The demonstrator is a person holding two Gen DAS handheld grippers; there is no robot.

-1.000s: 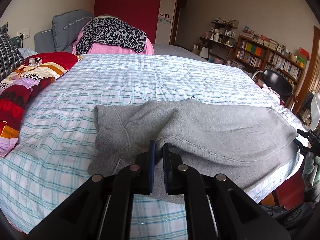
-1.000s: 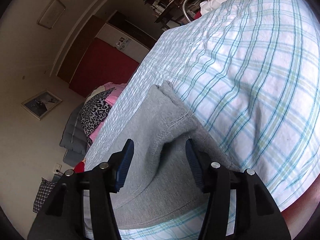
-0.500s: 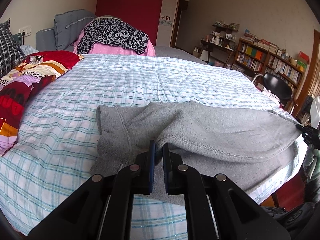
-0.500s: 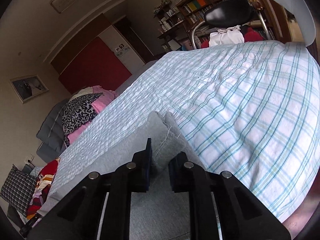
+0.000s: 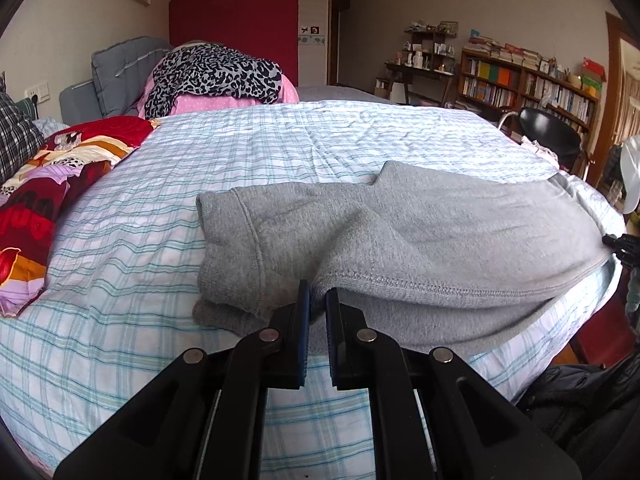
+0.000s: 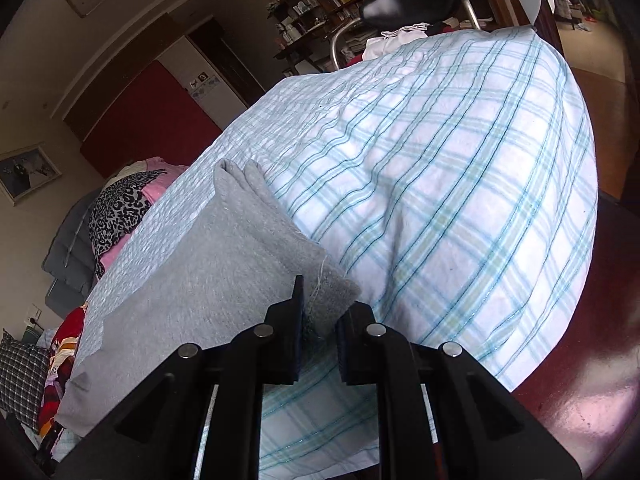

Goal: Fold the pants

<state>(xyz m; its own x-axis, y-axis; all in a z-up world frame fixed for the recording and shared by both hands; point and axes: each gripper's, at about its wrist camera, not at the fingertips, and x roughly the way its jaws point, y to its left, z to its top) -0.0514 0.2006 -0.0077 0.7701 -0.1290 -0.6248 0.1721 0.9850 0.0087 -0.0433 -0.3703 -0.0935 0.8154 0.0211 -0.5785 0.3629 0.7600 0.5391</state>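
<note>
2 hand-held grippers are at work on one pair of grey pants point(image 5: 420, 236), which lies across the near edge of a bed point(image 5: 280, 152) covered in a blue-checked sheet, well apart from the red patterned quilt point(image 5: 44, 188) at the far left. Going from left to right in the left wrist view: the cuffed end of the pants sits at the left, a stitched edge runs along the front, and the cloth stretches off to the right edge of the bed. The left hand-held gripper point(image 5: 318, 308) is clenched on that stitched near edge, its jaws pinched tight on the fabric. Further right, the right hand-held gripper point(image 6: 320, 316) is clamped on the corner at the other end of the garment, a loose thread showing beside its pad.

By my reading, the pants already lie doubled lengthwise, 1 leg over the other, since 2 layers show along the front. With both ends gripped, the cross fold appears to be in hand but not yet made. What is left is probably bringing 1 end over the other and smoothing the result flat.
</note>
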